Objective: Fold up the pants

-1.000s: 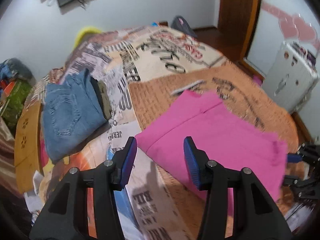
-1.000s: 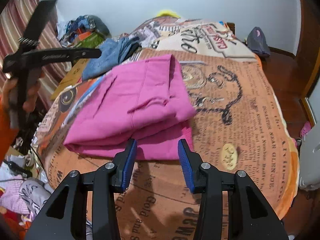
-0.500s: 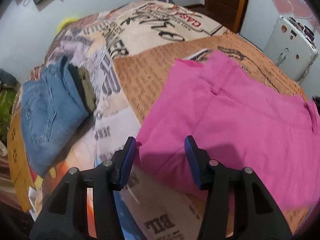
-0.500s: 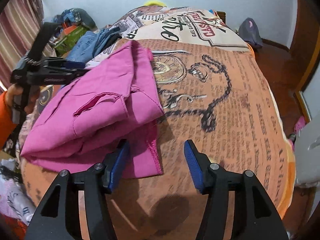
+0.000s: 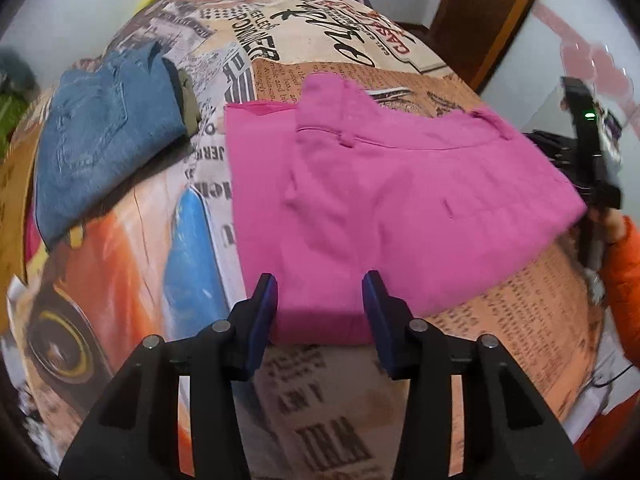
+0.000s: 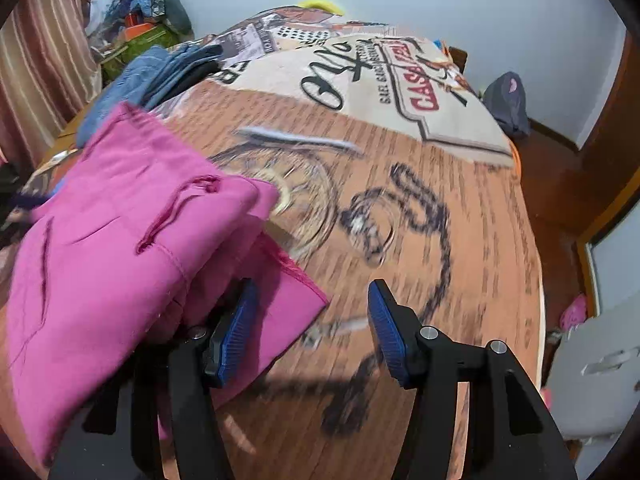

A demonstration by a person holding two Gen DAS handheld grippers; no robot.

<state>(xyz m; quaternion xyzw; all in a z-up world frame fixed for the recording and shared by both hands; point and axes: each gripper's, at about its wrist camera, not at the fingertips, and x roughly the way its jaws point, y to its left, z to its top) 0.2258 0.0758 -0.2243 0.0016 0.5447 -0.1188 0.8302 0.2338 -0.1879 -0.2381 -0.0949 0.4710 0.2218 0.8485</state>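
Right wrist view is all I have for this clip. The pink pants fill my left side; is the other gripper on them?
Observer: No. The left gripper is open, its fingers straddling the near edge of the pink pants without clamping.
Operator: Is the bundle square from that side?
Observer: Roughly; a single under-layer sticks out toward the folded jeans.
Operator: Are the jeans touching the pink?
Observer: No, a strip of printed blanket shows between them.
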